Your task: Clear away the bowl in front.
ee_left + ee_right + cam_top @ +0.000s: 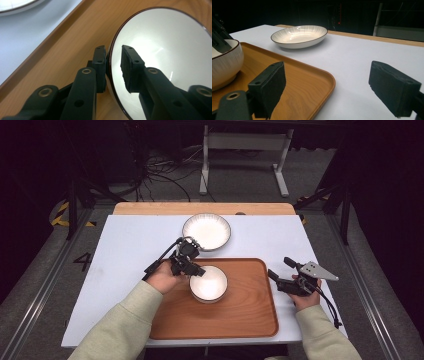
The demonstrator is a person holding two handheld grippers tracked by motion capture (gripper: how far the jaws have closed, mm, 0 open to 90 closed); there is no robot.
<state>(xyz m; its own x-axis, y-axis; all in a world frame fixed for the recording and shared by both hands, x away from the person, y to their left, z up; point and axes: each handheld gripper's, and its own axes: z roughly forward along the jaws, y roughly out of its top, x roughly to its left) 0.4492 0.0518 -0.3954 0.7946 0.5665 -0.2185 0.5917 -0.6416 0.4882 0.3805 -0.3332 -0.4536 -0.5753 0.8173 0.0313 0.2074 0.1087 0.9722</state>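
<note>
Left hand-held gripper (113,66) has its jaws straddling the rim of the small white ribbed bowl (208,283), which sits on the brown wooden tray (245,320). Right hand-held gripper (327,87) hangs wide apart by the tray's edge. Guessing halfway: the shallow white dark-rimmed plate (206,231) is still out on the white worktop (130,245).

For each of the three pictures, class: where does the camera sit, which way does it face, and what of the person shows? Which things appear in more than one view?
High view: above the person's side, facing forward and down on the table; both sleeves, hands and grippers show.
Left gripper view: on the left gripper, facing down at the bowl, its jaws astride the rim.
Right gripper view: on the right gripper, low, facing across the tray towards the plate, jaws apart.
Shared: bowl, tray and plate appear in all three.
</note>
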